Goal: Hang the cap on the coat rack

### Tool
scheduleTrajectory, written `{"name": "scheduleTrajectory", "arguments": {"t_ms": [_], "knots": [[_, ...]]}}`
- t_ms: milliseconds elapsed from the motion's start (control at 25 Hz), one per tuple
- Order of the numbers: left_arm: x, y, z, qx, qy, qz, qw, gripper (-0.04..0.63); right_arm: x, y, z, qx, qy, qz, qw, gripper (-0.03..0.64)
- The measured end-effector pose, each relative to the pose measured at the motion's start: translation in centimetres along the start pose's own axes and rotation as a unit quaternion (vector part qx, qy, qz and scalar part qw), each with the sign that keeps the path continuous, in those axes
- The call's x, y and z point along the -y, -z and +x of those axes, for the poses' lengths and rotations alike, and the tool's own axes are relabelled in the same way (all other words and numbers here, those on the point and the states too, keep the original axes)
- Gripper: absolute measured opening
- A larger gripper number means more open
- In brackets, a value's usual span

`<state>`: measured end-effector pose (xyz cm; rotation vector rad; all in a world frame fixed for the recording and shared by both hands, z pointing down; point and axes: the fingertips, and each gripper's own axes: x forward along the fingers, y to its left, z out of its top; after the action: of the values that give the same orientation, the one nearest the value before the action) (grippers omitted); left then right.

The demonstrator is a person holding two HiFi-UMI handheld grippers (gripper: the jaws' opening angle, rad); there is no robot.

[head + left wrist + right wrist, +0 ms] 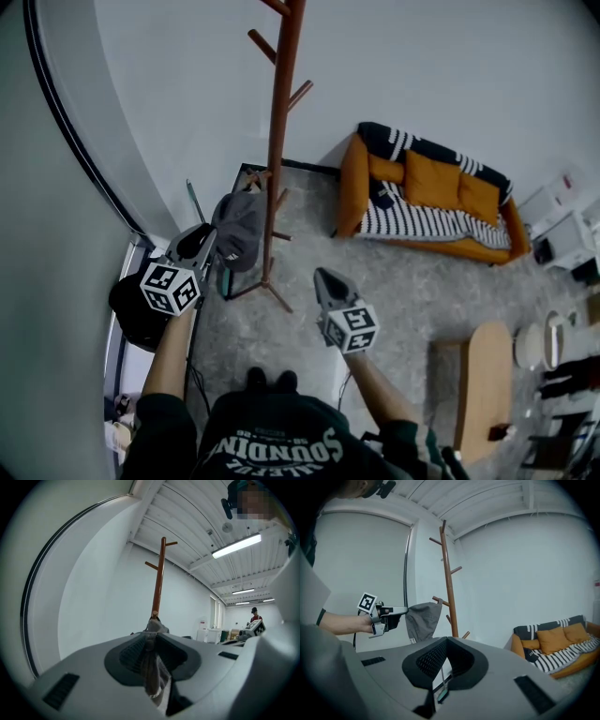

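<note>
**Cap brought to the lower peg, not yet let go**

The grey cap (423,619) is at the coat rack (448,581), on its left side and low down, with its upper edge against one of the lower pegs. No view settles whether that edge is hooked over the peg or only touching it. Most of the carry looks done. What is left is to seat the cap on the peg and release it.

The left gripper (150,641) is pinching a fold of the cap's fabric between its jaws. In the right gripper view the person's left arm reaches out roughly level towards the rack. That gripper points at the pole, and the cap hangs between its tip and the peg. In the head view the cap (239,225) sits just left of the pole, close to the rack's splayed feet.

The right gripper (328,284) is held in front of the body, to the right of the rack and apart from it. Its jaws are pressed together on nothing, and it takes no part in holding the cap.
</note>
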<state>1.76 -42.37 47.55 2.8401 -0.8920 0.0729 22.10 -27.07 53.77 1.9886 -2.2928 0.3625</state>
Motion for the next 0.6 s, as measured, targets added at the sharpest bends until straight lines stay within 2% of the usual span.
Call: {"name": "scheduleTrajectory", "arguments": {"t_ms": [600], "knots": [[1.5, 3.1, 4.2, -0.036, 0.012, 0.012, 0.9992, 0.078, 1.7, -0.4, -0.7, 0.004, 0.018, 0.005, 1.000, -0.003]]}}
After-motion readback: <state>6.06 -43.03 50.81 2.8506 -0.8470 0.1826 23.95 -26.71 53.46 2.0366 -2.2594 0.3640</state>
